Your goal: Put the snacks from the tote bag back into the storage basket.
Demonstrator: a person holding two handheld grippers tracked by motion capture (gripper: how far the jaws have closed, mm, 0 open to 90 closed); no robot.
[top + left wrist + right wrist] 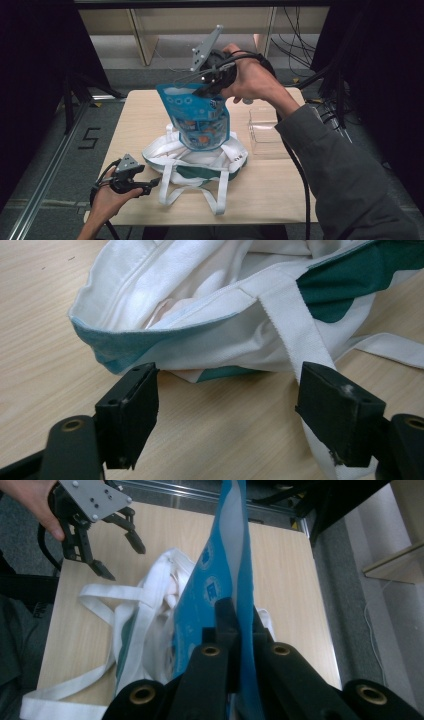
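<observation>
1. While the right gripper (212,82) pinches the blue pouch (200,120) by its top edge, the pouch hangs just over the white tote bag (192,162).
2. Judged from this, lowering it into the bag remains.
3. Left gripper (150,185) waits wide, empty, beside the bag's rim.

Materials and finish, table scene

Blue pouch (198,117) pinched in right gripper (235,625): glossy plastic film. Tote bag (192,160) just ahead of left gripper (227,405): matt woven white-and-green cloth. Jaw pads matt black, scuffed. Table (270,190) pale smooth wood-grain. Bin (265,132) below right gripper: clear plastic.
</observation>
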